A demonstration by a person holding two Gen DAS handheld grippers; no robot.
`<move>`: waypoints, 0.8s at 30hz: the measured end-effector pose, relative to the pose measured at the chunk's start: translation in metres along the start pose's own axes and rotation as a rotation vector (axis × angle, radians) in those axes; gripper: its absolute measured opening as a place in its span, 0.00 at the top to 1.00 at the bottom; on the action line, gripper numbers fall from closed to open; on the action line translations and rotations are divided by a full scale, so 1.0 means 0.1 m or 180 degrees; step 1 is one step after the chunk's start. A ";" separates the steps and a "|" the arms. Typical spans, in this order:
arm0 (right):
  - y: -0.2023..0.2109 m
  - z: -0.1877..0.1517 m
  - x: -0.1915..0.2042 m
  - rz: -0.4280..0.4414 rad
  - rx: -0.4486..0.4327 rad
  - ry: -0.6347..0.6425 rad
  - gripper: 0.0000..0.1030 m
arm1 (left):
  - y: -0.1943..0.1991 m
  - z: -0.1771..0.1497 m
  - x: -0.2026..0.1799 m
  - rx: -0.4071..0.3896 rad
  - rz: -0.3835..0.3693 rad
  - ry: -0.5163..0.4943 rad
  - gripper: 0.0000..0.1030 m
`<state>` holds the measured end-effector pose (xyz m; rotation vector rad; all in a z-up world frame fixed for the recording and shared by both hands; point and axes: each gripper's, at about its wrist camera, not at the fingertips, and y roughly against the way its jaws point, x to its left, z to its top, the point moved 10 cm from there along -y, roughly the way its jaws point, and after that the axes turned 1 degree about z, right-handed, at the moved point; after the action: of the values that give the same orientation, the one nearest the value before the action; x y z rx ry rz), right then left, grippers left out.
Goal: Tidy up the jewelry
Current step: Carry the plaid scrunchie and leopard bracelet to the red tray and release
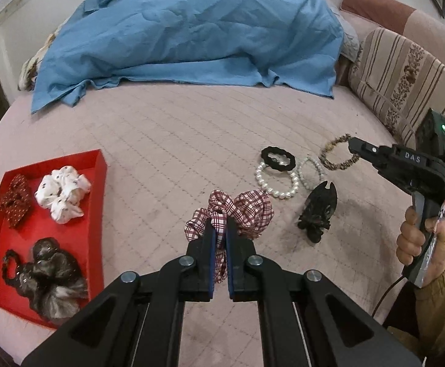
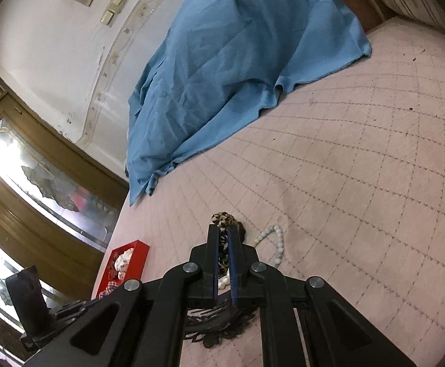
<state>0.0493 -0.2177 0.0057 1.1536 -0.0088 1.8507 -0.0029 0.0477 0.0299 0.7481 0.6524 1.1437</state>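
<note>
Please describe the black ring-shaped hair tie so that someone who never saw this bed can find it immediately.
On the pink quilted bedcover, look right of the red tray, to the small cluster of loose accessories. The black hair tie lies at the cluster's far edge, overlapping the large pearl bracelet. Unlike its pearl, leopard-print and plaid neighbours, it is a plain black ring with a wavy outline.

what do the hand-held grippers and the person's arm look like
Both hand-held grippers, left and right, are matte black with silver pivot bolts and blue finger pads. The right one carries white "DAS" lettering, a green light and a black cable. Bare hand, mustard sleeve.
</note>
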 end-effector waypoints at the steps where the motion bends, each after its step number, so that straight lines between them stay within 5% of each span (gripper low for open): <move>1: 0.01 -0.01 0.02 -0.0022 -0.0011 0.0024 0.94 | 0.04 0.00 0.05 -0.0026 0.0002 0.0030 0.95; 13: 0.06 -0.33 0.86 -0.0223 0.0060 0.0498 0.94 | 0.59 -0.05 1.30 -0.0352 0.0133 0.0760 0.95; 24: -0.76 -0.95 2.05 -0.0125 0.0610 0.1099 0.94 | 0.64 -0.43 2.63 -0.0380 0.0086 0.1594 0.95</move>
<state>0.0086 0.0095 0.0653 0.9381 0.3915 2.0259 0.0030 0.3214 0.0350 0.3663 0.9819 1.3964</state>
